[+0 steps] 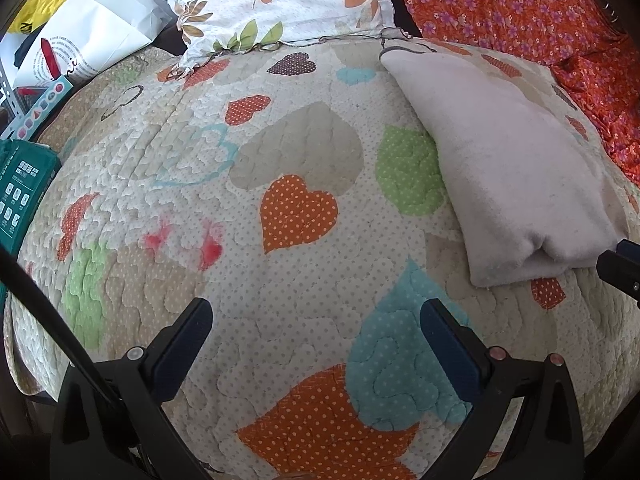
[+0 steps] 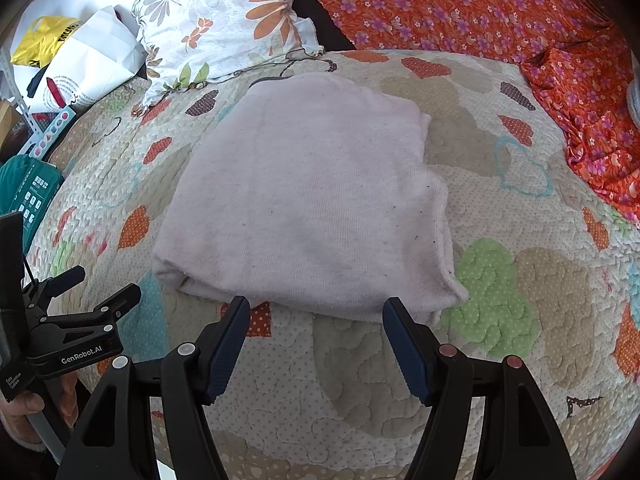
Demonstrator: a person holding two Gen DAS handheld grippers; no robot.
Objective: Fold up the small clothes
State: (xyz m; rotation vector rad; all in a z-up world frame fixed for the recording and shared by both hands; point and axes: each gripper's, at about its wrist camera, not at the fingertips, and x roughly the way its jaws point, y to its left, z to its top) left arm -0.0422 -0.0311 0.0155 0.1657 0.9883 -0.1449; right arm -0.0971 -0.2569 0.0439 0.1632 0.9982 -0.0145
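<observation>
A pale pink garment point(image 2: 304, 204) lies folded into a compact block on the heart-patterned quilt point(image 2: 500, 360). In the left wrist view the garment point(image 1: 516, 164) is at the right. My right gripper point(image 2: 316, 312) is open and empty, its fingertips just short of the garment's near edge. My left gripper point(image 1: 318, 316) is open and empty over bare quilt point(image 1: 280, 320), to the left of the garment. It also shows in the right wrist view point(image 2: 104, 284) at the lower left, held by a hand. The right gripper's tip point(image 1: 620, 268) shows at the right edge of the left wrist view.
A floral pillow point(image 2: 224, 20) lies at the back. An orange flowered blanket point(image 2: 500, 8) covers the back right. White and yellow bags point(image 2: 80, 52) and a green package point(image 2: 28, 196) lie off the quilt's left edge.
</observation>
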